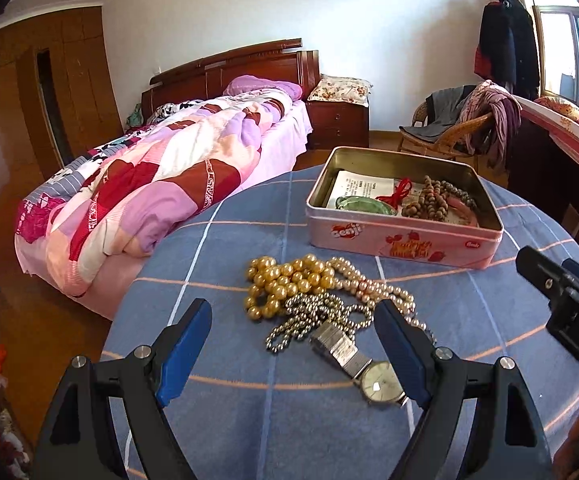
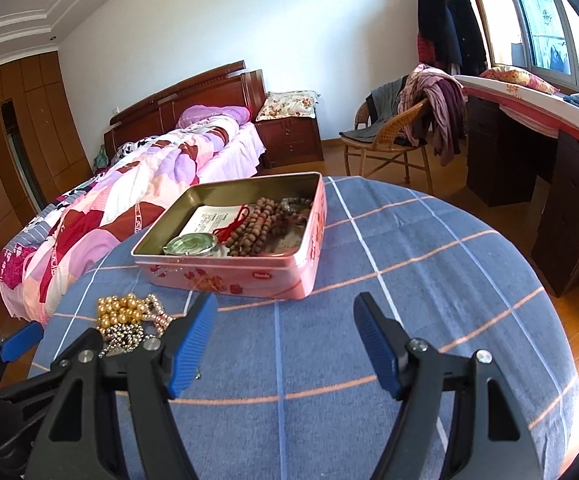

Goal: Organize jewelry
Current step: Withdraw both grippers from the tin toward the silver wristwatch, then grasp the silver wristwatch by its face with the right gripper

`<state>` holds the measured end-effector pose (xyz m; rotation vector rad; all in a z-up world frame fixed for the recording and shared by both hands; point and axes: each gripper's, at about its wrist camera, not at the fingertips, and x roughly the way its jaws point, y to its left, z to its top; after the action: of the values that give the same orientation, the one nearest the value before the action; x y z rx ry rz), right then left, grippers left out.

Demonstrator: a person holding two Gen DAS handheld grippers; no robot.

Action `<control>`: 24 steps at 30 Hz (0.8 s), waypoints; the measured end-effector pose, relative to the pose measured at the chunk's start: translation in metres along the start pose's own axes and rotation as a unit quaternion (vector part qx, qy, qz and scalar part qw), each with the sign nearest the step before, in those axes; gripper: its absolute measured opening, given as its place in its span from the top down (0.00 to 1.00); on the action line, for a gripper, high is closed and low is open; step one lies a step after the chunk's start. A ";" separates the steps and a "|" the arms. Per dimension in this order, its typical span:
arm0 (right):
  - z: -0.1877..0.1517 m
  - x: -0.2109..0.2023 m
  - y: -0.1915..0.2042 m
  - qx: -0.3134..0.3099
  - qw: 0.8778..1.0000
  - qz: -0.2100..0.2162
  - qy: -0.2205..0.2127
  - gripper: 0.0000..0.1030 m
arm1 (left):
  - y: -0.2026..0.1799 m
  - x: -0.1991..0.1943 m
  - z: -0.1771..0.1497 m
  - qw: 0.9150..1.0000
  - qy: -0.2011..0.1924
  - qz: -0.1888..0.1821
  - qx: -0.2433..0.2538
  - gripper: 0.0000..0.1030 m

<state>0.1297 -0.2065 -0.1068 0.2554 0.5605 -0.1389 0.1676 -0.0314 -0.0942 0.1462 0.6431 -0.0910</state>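
A pile of jewelry lies on the blue checked tablecloth [image 1: 249, 400]: a gold bead necklace [image 1: 285, 280], a pink pearl strand [image 1: 369, 284], a dark metal bead chain [image 1: 313, 316] and a silver wristwatch [image 1: 365, 372]. My left gripper [image 1: 293, 320] is open and empty, its fingers either side of the pile. An open pink tin [image 1: 401, 236] behind holds brown wooden beads [image 1: 429, 200], a green glass piece [image 1: 365, 205], a red cord and a paper. My right gripper [image 2: 285, 312] is open and empty, over the cloth in front of the tin [image 2: 249, 276]. The pile shows at its left [image 2: 129, 316].
The round table drops off on all sides. A bed with a pink quilt [image 1: 149, 184] stands to the left. A wicker chair with clothes [image 2: 401, 136] and a dark desk [image 2: 569, 184] stand to the right. The right gripper's body [image 1: 569, 300] shows at the left view's edge.
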 end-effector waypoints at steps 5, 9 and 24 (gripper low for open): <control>-0.002 -0.006 0.003 -0.003 1.000 0.002 -0.001 0.28 | 0.002 -0.001 -0.007 1.000 0.003 0.005 0.002 0.19; -0.004 -0.009 0.006 -0.003 1.000 0.009 0.004 0.28 | 0.004 -0.003 -0.009 1.000 0.006 0.006 0.002 0.19; -0.018 -0.009 0.014 -0.006 0.998 0.052 0.046 0.28 | 0.043 -0.012 -0.034 0.999 0.041 -0.008 -0.019 0.19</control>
<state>0.1161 -0.1875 -0.1136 0.2804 0.6374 -0.0223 0.1439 0.0166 -0.1089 0.1075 0.7280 -0.0886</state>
